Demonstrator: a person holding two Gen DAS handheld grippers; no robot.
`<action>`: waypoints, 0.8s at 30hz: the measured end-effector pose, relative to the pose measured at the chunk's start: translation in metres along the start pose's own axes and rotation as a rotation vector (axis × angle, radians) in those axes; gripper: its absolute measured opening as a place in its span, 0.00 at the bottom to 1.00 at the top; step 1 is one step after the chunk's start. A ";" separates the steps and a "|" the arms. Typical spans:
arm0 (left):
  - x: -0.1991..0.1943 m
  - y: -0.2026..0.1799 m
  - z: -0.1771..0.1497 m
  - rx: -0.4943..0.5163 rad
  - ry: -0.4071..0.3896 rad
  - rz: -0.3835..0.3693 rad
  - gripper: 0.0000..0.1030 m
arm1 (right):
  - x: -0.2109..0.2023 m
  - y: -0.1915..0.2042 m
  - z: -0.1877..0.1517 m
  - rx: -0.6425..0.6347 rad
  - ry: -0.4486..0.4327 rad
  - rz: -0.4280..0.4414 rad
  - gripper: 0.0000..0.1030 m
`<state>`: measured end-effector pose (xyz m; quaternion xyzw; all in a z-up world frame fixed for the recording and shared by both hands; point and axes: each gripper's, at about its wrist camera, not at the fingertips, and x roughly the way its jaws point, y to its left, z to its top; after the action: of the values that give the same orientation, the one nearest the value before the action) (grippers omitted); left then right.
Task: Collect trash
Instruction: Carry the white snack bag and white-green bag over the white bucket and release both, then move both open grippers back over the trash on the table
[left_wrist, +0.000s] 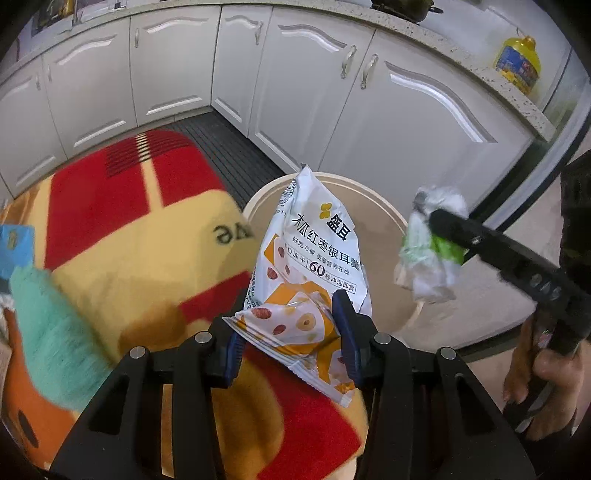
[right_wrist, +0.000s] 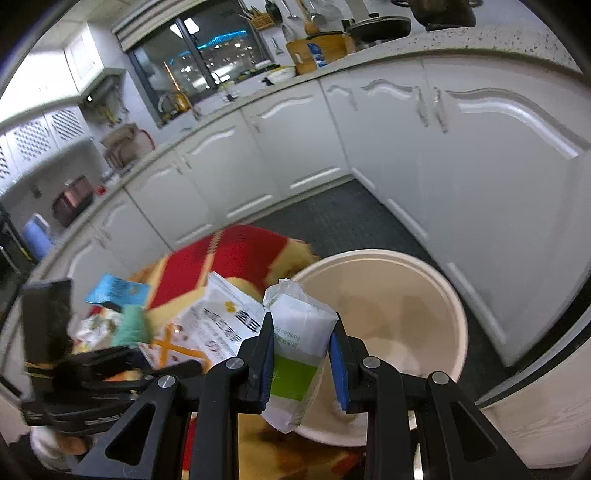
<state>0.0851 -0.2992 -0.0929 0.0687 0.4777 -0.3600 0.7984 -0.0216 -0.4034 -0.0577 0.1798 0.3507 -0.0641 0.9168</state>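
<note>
Left wrist view: I see my left gripper (left_wrist: 291, 332) pinching one white and orange snack packet (left_wrist: 310, 266) between its two blue-padded fingers (left_wrist: 345, 325). The packet's long axis runs away from the fingers, its sealed far end pointing up and forward over the rim of the cream bin (left_wrist: 388, 210), its near end trailing back past the fingers toward the camera. The packet is crumpled where the pads press it, and its print reads upside down from here. To the right of my fingers, the right gripper (left_wrist: 448, 225) reaches in from the side, clamped on one white and green tissue pack (left_wrist: 428, 254) that hangs over the bin's mouth. A hand (left_wrist: 535, 376) grips that tool's handle at the lower right.

In the right wrist view, the right gripper's (right_wrist: 301, 354) fingers (right_wrist: 338, 358) are closed on the tissue pack (right_wrist: 295, 347), which stands nearly upright between them, long axis along the fingers, white end forward and green band toward the camera. The bin (right_wrist: 454, 306) lies just beyond the fingertips. Left of the fingers, the snack packet (right_wrist: 218, 321) and the left gripper (right_wrist: 92, 369) show over a red and yellow cloth (right_wrist: 229, 254), with one blue packet (right_wrist: 114, 291) and a teal object (right_wrist: 131, 325) farther left.
</note>
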 end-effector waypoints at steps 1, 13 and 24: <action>0.003 -0.002 0.003 -0.005 0.002 0.003 0.42 | 0.004 -0.003 0.001 0.000 0.001 -0.021 0.25; 0.026 -0.015 0.014 -0.010 0.007 -0.003 0.58 | 0.020 -0.034 0.001 0.059 0.010 -0.123 0.48; -0.013 -0.007 0.003 -0.002 -0.075 0.053 0.57 | 0.017 -0.005 -0.008 0.044 0.022 -0.063 0.50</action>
<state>0.0788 -0.2994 -0.0793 0.0669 0.4457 -0.3402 0.8253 -0.0153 -0.4048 -0.0764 0.1895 0.3648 -0.0988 0.9062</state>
